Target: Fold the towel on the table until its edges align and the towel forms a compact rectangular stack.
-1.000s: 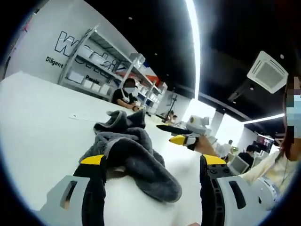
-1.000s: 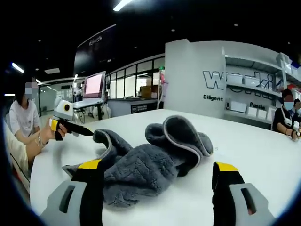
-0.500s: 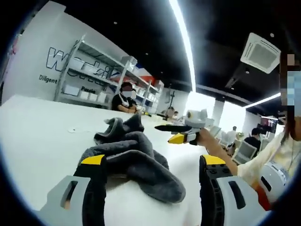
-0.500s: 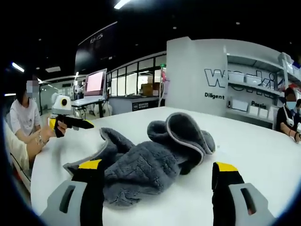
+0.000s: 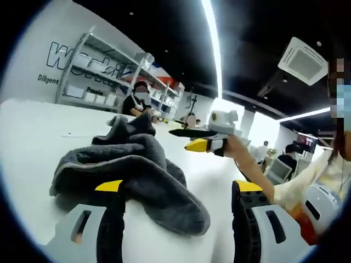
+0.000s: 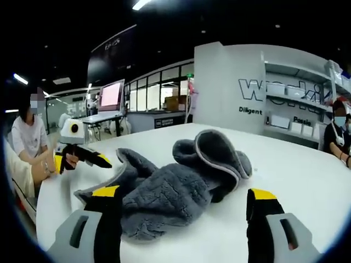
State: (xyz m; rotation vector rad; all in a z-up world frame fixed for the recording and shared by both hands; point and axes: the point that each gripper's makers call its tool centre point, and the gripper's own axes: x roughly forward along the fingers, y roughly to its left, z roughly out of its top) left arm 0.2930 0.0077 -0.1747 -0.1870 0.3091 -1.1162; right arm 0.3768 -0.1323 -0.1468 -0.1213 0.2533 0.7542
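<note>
Crumpled grey plush towel point(image 6: 178, 189) on white table point(image 6: 296, 181), lying just ahead of & between right gripper point(image 6: 184, 211) jaws, spread wide w/ nothing held. Same w/ left gripper point(image 5: 175, 205): jaws apart, empty, towel point(image 5: 131, 170) against its left jaw.

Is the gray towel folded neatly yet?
No. The towel lies crumpled in a lumpy heap on the white table, its edges curled and uneven.

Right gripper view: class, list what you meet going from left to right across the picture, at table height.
Left tool held in a hand → grey towel crumpled on the white table → seated person at the far right.
</note>
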